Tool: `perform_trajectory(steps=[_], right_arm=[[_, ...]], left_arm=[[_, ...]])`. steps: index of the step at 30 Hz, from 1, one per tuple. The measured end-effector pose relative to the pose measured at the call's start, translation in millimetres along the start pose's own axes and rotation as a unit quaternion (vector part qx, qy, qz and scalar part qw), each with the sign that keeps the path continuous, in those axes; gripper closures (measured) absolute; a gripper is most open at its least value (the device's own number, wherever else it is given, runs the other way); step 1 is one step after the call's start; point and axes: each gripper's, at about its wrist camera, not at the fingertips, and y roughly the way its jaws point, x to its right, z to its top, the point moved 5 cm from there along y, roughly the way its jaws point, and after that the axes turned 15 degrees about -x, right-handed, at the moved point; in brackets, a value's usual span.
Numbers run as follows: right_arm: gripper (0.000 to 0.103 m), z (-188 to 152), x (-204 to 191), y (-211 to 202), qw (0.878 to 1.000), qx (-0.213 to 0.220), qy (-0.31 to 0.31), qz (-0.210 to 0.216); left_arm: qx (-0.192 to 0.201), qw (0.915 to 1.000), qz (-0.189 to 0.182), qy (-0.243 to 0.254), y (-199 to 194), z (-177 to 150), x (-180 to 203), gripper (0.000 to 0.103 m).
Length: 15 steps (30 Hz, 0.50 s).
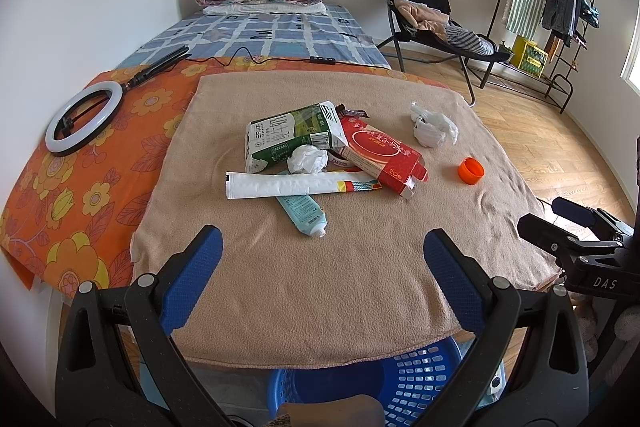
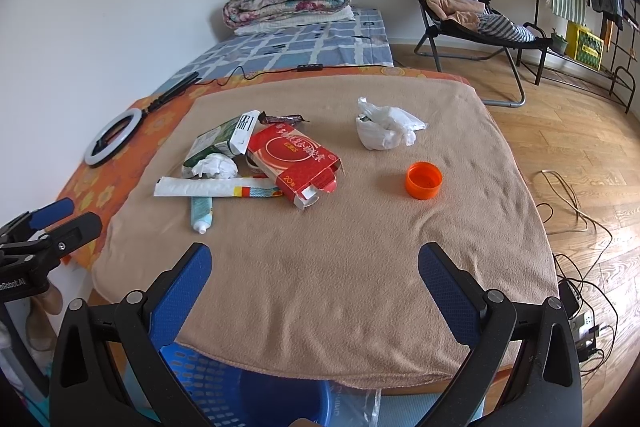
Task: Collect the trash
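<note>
Fuzzy tan blanket (image 1: 340,267) over table, trash heaped left of centre: green-and-white carton (image 1: 292,135), creased, lying on its side; red cardboard box (image 1: 380,155), end flap torn open, "20" legible; crumpled white paper ball (image 1: 307,159) touching carton; long flat white wrapper (image 1: 296,183) laid across pale green tube (image 1: 306,213). Apart to right: wadded white plastic bag (image 2: 386,127), round orange cap (image 2: 423,180). Perforated blue plastic basket (image 1: 416,383) below near table edge. Left gripper (image 1: 322,247) spread wide, holding nothing, above bare blanket. Right gripper (image 2: 314,263) equally wide, empty; "DAS" legible on its body.
</note>
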Motion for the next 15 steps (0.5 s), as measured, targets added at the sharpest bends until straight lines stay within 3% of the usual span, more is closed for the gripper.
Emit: perform_trajectory(steps=[15], right_arm=[[0.001,-0.3,0.4,1.9,1.000,-0.002,0.002,0.000]], left_arm=[[0.000,1.0000,0.000,0.000,0.1,0.0,0.0,0.001]])
